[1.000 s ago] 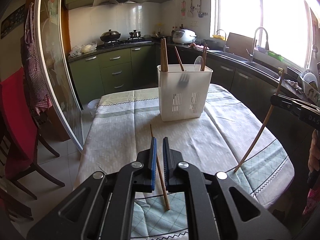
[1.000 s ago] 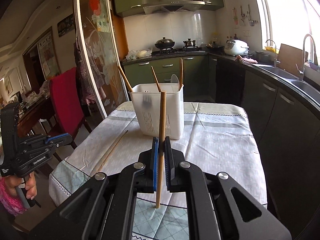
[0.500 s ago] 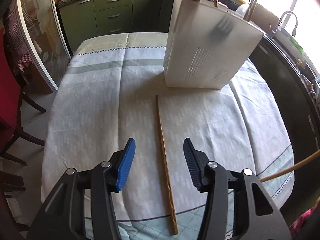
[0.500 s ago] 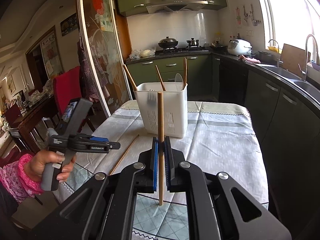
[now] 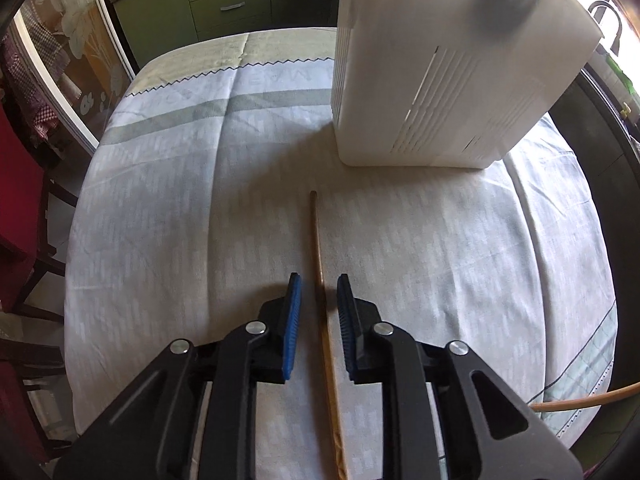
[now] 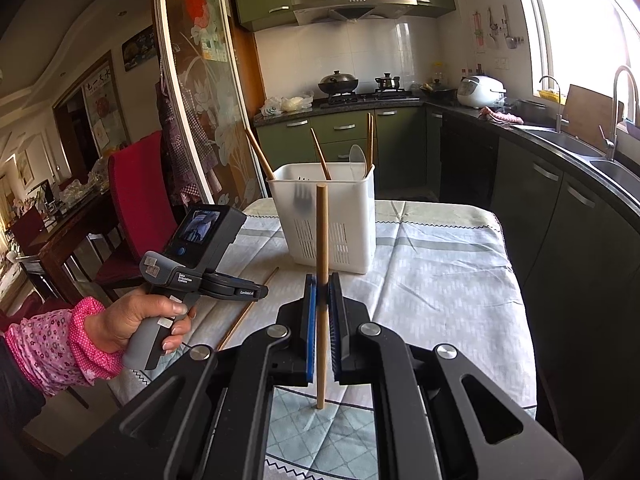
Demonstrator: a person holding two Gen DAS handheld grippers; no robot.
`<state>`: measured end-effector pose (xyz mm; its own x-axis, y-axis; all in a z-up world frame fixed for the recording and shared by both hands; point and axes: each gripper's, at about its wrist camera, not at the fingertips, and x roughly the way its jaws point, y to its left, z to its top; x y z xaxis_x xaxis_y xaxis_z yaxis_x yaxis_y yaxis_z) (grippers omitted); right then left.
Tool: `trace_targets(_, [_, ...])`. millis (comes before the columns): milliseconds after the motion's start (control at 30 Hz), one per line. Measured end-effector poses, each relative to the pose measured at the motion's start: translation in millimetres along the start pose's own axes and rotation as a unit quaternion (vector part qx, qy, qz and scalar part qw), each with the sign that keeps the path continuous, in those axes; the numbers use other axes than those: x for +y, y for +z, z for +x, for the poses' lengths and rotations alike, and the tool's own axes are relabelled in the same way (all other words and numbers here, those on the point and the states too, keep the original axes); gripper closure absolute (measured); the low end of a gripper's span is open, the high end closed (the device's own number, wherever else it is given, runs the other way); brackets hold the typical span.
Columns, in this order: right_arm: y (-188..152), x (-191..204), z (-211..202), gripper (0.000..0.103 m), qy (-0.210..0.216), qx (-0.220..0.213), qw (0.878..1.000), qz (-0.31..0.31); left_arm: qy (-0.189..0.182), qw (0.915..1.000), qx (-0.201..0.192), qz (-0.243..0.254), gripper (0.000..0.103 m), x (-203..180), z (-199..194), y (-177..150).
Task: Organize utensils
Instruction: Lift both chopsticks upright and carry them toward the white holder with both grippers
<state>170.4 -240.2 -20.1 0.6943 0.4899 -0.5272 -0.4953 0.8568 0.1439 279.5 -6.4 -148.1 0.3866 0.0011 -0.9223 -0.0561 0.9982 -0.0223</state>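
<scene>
green cabinets [image 6: 344, 128] | sunlit window [image 6: 580, 20] | red chair [image 6: 138, 200]

Left gripper [image 5: 318, 300] angled steeply down, jaws closing, right gripper [image 6: 323, 300] jaws clamped.

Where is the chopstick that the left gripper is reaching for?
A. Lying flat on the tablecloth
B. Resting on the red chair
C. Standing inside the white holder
A: the chopstick lies flat on the tablecloth, between the closing jaws of the left gripper, short of the white holder.
</scene>
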Motion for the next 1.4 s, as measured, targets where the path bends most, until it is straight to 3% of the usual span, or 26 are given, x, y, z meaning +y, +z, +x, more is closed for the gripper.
trace_targets(100, [-0.3, -0.1, -0.4, 0.096, 0.000, 0.000, 1.000, 0.000, 0.008, 0.9999, -0.002, 0.007, 0.097, -4.8, 0.6, 0.3])
trace_targets(233, [-1.0, -0.8, -1.0, 0.096, -0.001, 0.000, 1.000, 0.001, 0.007, 0.9999, -0.012, 0.003, 0.097, -2.6, -5.4, -3.0])
trace_targets(433, [-3.4, -1.3, 1.1, 0.096, 0.001, 0.004, 1.000, 0.003, -0.001, 0.9962, -0.086, 0.006, 0.098, 3.9, -59.0, -20.3])
trace_targets(700, [-5.5, -2.4, -0.1, 0.096, 0.001, 0.002, 1.000, 0.011, -0.019, 0.9760, -0.217, 0.004, 0.098, 17.2, -148.9, -67.5])
trace_targets(867, [-4.9, -1.2, -1.5, 0.096, -0.001, 0.001, 1.000, 0.013, -0.010, 0.9623, -0.272, 0.013, 0.098, 15.2, -184.9, -93.2])
trace_targets(1100, [-2.2, 3.4, -6.2, 0.096, -0.002, -0.005, 1.000, 0.008, -0.021, 0.9559, -0.293, 0.017, 0.098, 14.0, -207.7, -93.1])
trace_targets(1400, [-2.0, -0.6, -8.2, 0.096, 0.000, -0.005, 1.000, 0.009, -0.063, 0.9585, -0.277, 0.022, 0.098, 2.2, -218.8, -61.9])
